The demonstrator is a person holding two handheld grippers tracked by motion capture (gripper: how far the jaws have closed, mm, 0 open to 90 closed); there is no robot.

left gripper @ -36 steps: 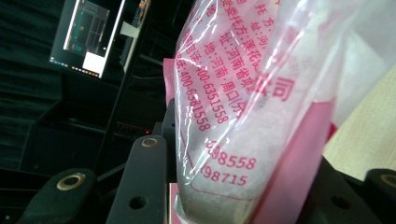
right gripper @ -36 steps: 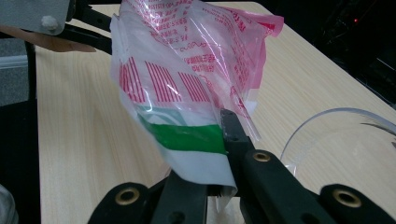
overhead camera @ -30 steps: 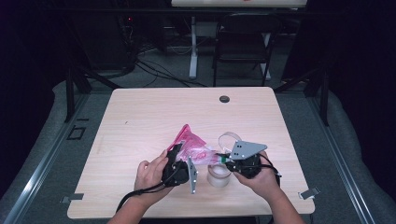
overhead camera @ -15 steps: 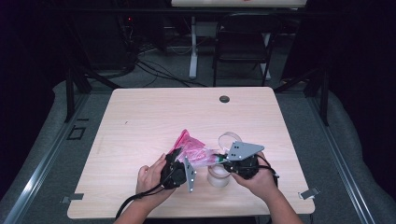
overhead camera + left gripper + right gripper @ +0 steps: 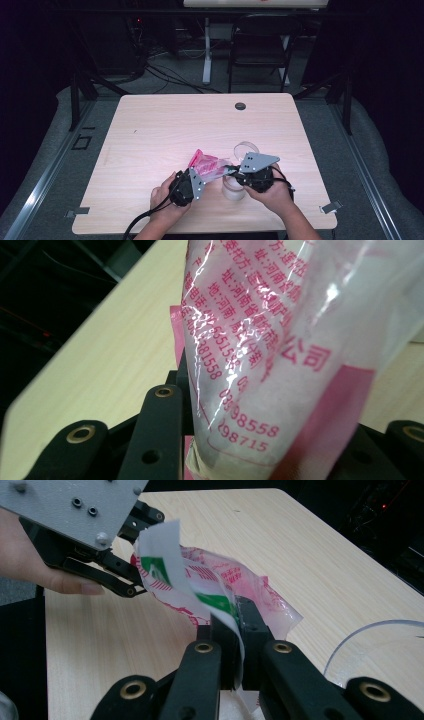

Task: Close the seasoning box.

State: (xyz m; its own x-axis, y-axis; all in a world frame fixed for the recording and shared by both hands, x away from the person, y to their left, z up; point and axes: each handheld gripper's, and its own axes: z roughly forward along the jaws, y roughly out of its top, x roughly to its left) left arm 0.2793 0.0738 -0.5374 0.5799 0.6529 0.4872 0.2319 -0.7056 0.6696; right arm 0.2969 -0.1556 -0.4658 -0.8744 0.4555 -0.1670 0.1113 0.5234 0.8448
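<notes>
Bench: light wood bench [image 5: 150,130], mostly bare, with a dark round grommet [image 5: 240,106] near the far edge.
Clutter nearby: a clear round lid [image 5: 246,148] lies flat just behind the right hand-held gripper, and a clear cup-like container [image 5: 233,188] stands right under the bag, between the two hands. In the right gripper view the lid's curved rim [image 5: 370,640] shows off to the side.
Background: a dark chair [image 5: 260,50] and some cables on the floor past the bench, well apart from the action.
In the way: nothing really sits between the tools and the bag, though up close the bag blocks most of what's beyond the left one.
Bag location: the pink-and-clear plastic bag [image 5: 207,165] hangs in the air over the near middle of the bench, stretched between the two tools, above the container.
Left hand-held gripper [image 5: 192,175]: partly closed, its jaws on either side of the bag's bottom end [image 5: 260,390] and holding it, red print facing its camera.
Right hand-held gripper [image 5: 235,630]: jaws pinched almost fully together on a thin flap of the bag with green and white print [image 5: 200,585]; from above it's at the bag's right end [image 5: 231,170].
Hands: left hand [image 5: 162,195] and right hand [image 5: 275,195] each wrap a tool from the near edge.
</notes>
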